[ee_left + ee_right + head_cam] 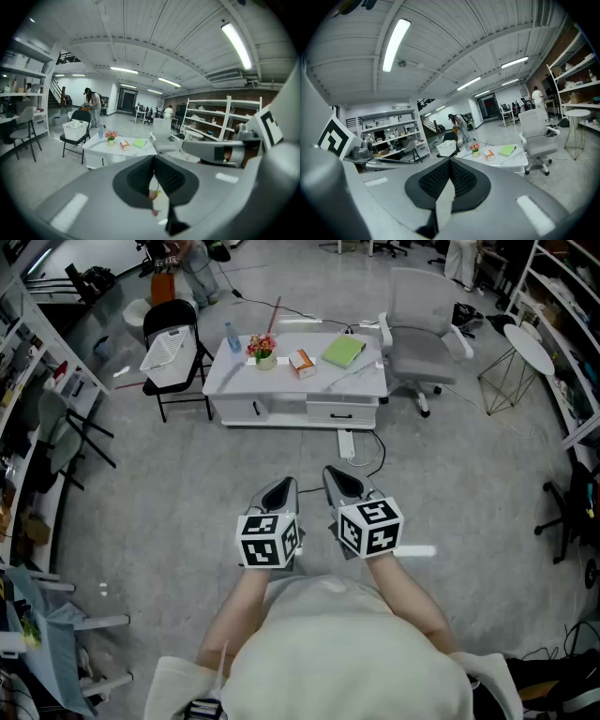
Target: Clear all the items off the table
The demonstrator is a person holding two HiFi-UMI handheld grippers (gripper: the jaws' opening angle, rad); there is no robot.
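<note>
Left tool [278,491] clenched: jaws pressed together, nothing between them, confirmed in the left gripper view. Right tool [343,482] likewise clenched and empty, pads meeting along one line in the right gripper view. Both are held side by side, close together, low in the head view over bare floor [187,512], pointing toward the tabletop [281,382] and well apart from it. Neither touches any item. The white, low tabletop carries four things, left to right in the head view: a water bottle [231,337] standing upright near the left end; potted flowers [263,349] just beside it; a small box [302,363], orange and white, near the middle; a green notebook [343,352] lying flat toward the right end. All four are separate from each other. A black folding chair [174,317] stands at the tabletop's left end with a white basket [165,351] on its seat. A grey office chair [419,329] stands at the right end. A power strip [348,443] lies on the floor before the tabletop, cable attached.
</note>
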